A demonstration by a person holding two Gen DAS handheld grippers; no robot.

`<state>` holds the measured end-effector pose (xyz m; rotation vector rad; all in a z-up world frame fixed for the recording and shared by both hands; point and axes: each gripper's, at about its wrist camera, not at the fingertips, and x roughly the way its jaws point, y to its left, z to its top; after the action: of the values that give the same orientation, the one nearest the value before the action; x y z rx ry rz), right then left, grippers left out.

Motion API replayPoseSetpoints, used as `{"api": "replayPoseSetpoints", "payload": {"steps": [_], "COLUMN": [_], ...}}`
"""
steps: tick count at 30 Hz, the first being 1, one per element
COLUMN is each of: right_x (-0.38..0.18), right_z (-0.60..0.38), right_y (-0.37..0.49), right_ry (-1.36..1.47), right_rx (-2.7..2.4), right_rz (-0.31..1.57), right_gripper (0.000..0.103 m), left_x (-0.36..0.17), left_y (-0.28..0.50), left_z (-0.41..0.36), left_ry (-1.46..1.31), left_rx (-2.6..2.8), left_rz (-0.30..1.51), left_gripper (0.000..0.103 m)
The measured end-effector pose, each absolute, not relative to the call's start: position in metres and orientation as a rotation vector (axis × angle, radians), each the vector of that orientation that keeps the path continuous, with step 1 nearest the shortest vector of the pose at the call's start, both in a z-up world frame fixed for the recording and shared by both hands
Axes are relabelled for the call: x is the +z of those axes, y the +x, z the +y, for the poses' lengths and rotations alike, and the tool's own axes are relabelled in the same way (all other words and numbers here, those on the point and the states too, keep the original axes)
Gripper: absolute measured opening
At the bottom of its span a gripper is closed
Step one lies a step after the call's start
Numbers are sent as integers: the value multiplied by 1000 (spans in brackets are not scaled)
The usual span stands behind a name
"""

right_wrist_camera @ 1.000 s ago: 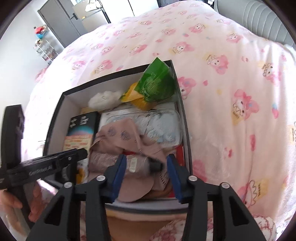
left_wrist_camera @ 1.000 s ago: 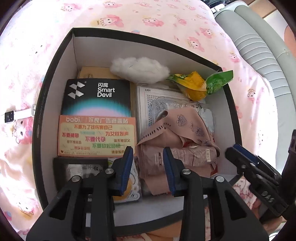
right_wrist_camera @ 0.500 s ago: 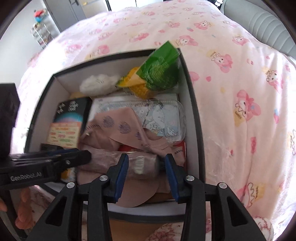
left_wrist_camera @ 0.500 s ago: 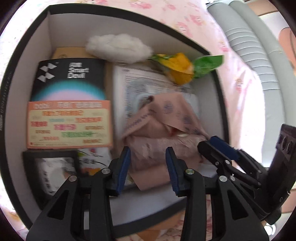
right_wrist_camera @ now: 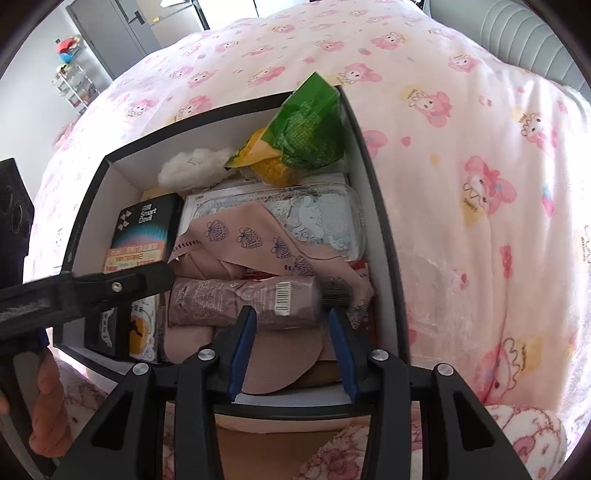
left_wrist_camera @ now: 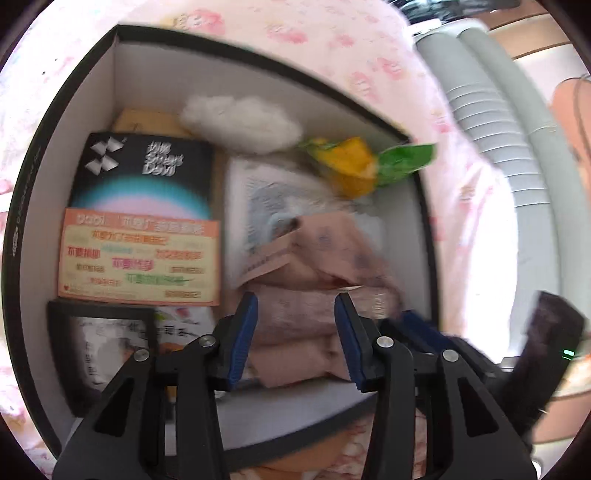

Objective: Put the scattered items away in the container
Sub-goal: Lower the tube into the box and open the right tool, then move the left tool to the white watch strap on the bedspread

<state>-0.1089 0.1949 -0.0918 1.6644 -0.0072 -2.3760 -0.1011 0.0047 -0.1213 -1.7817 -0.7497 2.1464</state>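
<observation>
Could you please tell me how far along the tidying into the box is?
Mostly done: the box already holds the corn packet, cotton and Smart Devil box. The right gripper brackets the mauve tube; the left gripper's jaws have just opened. Nothing loose shows on the bedspread.

Tube [right_wrist_camera: 251, 302] atop cloth [right_wrist_camera: 255, 240] in box [right_wrist_camera: 384, 266] (right side); packet [right_wrist_camera: 306, 129] behind.

A pink bed in a bright room

A pink blanket [right_wrist_camera: 461, 155] with little cartoon bunnies covers the bed. A grey padded headboard [right_wrist_camera: 517, 33] stands at the far right. Far back on the left is a grey door [right_wrist_camera: 107, 33], with a small rack [right_wrist_camera: 74, 85] of bright things near it.
</observation>
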Motion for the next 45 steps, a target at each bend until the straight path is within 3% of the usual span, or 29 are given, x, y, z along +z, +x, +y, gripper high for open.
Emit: {"api": "replayPoseSetpoints", "payload": {"steps": [5, 10, 18, 26, 37, 45], "right_x": [-99, -101, -81, -65, -25, -18], "right_z": [190, 185, 186, 193, 179, 109], "right_y": [-112, -112, -96, -78, -38, -46], "right_ry": [1674, 1679, 1610, 1551, 1415, 1343], "right_rx": [-2382, -2385, -2467, -2470, -2453, -2283], "right_rz": [42, 72, 105, -45, -46, 29], "right_gripper": [37, 38, 41, 46, 46, 46], "left_x": [-130, -127, -99, -70, 9, 16], "left_y": [-102, -100, -93, -85, -22, -7], "left_z": [15, 19, 40, 55, 22, -71], "left_ry": [-1784, -1747, -1618, -1489, -1293, -1345], "left_rx": [2016, 2018, 2105, 2187, 2337, 2458], "left_rz": [-754, -718, -498, -426, -443, -596], "left_gripper": [50, 50, 53, 54, 57, 58]}}
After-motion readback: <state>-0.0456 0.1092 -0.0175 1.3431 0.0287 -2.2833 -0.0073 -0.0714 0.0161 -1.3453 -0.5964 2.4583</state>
